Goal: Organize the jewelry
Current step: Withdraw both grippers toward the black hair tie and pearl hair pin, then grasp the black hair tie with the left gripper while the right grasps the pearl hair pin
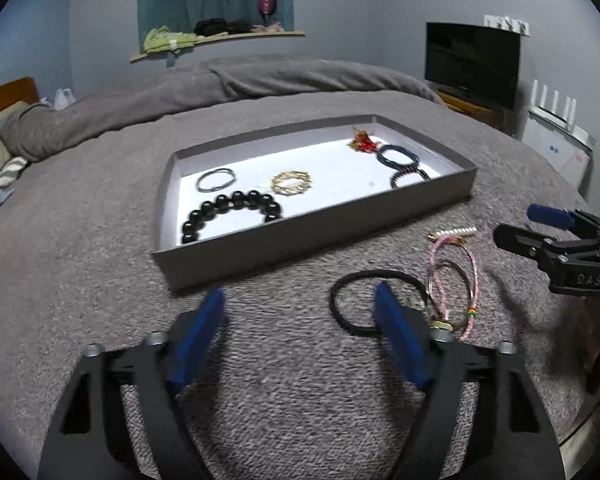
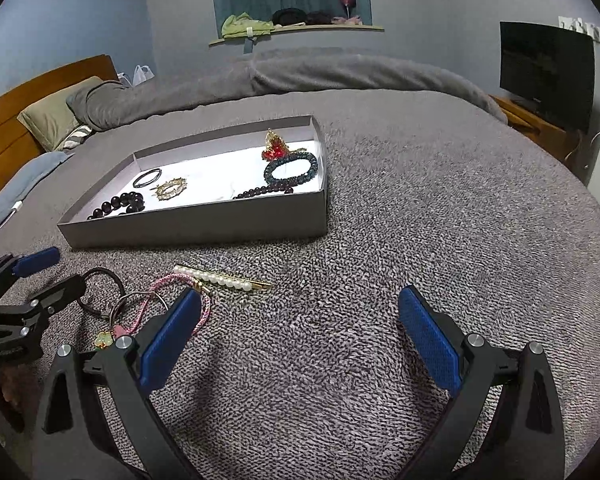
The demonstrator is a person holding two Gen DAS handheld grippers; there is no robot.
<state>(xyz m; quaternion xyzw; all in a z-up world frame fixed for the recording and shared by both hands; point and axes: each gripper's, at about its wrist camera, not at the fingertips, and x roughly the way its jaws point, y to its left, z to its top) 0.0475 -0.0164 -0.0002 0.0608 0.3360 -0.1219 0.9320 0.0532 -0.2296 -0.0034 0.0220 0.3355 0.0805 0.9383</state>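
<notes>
Here, mid-frame in the left wrist view, the grey tray [image 1: 452,196] holds a black bead bracelet [image 1: 232,210] and gold chain [image 1: 291,182]. Lower right, a black hair tie [image 1: 352,300], pink cord [image 1: 466,264] and pearl clip [image 2: 220,278] lie loose on the blanket [image 2: 420,200]. The left gripper [image 1: 300,300] and right gripper [image 2: 300,312] both gape wide, empty.

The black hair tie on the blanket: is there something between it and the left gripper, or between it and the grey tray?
Nothing visible blocks the open left gripper; the black hair tie lies bare at its right fingertip. The thin ring and pink cord bracelet sit at its right side. Toward the grey tray, only the near wall must be cleared.
</notes>
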